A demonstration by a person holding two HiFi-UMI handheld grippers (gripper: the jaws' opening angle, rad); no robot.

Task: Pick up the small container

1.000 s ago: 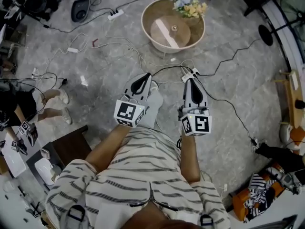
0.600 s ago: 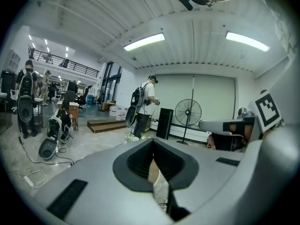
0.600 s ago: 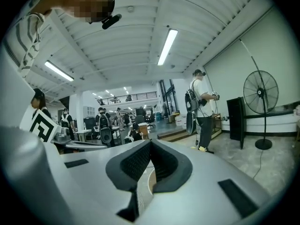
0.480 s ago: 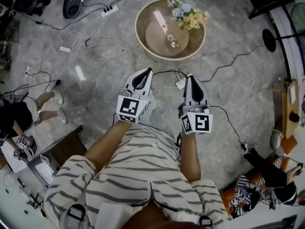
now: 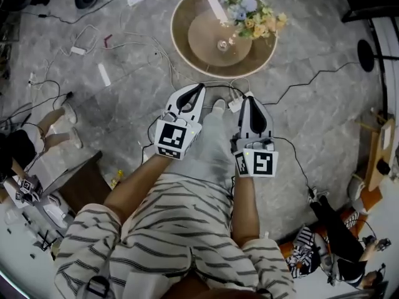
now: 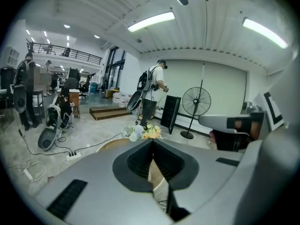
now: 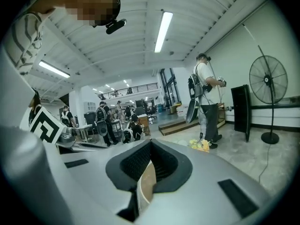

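Both tools are empty and closed. In the left gripper view we see the left gripper (image 6: 152,142) with its two dark jaws meeting at the tips; only a thin sliver of tan surface beyond shows through the slit lower down, and nothing sits between the jaws. The right gripper view shows the same of the right gripper (image 7: 151,143): jaws drawn together at the tips, a narrow tan strip seen behind them, nothing gripped. From the head view we find the left gripper (image 5: 198,88) and right gripper (image 5: 249,98) held side by side above the grey floor (image 5: 112,123), pointing toward the round table (image 5: 181,39), with a grey-trousered leg (image 5: 212,145) between them. Only this view shows the small container (image 5: 222,44): a little shiny thing standing near the middle of the table's inner disc, close to the flowers (image 5: 252,14) and well apart from both grippers. It also shows cables (image 5: 156,52) strewn over the floor by the table. The gripper views add the room at eye level: a standing person (image 6: 151,86) with a backpack, a pedestal fan (image 6: 196,102), and the flowers (image 6: 143,132) peeping over the left gripper's body, with the table's rim (image 6: 110,144) beside them.
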